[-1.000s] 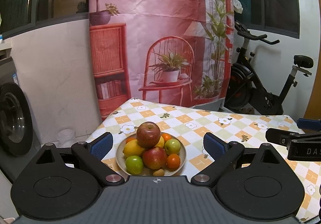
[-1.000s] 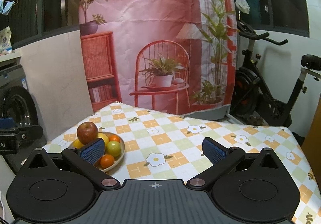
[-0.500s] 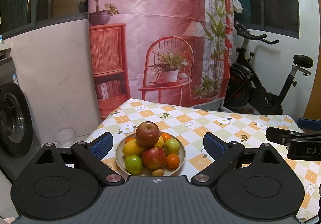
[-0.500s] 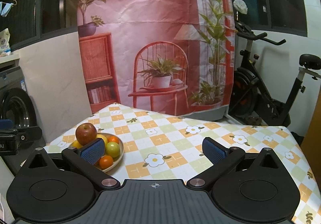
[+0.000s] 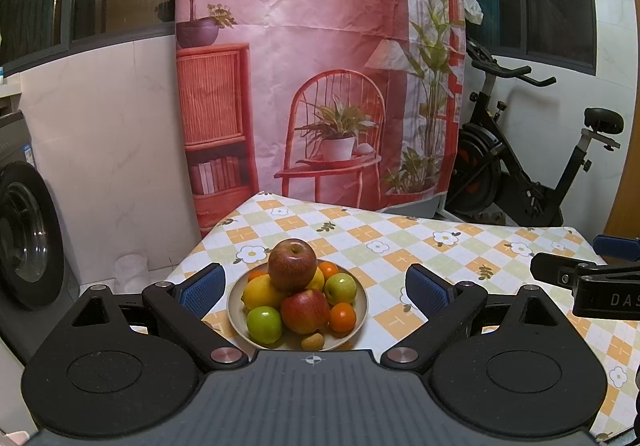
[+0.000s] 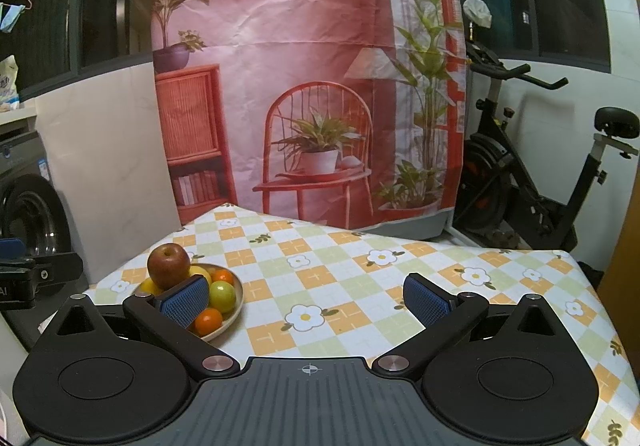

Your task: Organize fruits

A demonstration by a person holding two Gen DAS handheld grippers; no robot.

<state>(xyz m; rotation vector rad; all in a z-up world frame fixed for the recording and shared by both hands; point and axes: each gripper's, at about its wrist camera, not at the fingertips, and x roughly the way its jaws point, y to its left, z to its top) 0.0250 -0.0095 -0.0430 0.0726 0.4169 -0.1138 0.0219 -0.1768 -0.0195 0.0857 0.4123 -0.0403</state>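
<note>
The top apple (image 5: 292, 264) sits on a pile of fruit in the bowl (image 5: 360, 302), on the table (image 5: 460, 258). It is probably firm, smooth and moderately heavy, so grip it across its widest part. The left gripper (image 5: 312, 288) hangs near, fingers wide and empty. The right gripper (image 6: 306, 296) likewise.

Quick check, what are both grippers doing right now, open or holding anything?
Left gripper: open, holding nothing, the fruit plate ahead between its fingers.
Right gripper: open, holding nothing, over the tablecloth.
</note>
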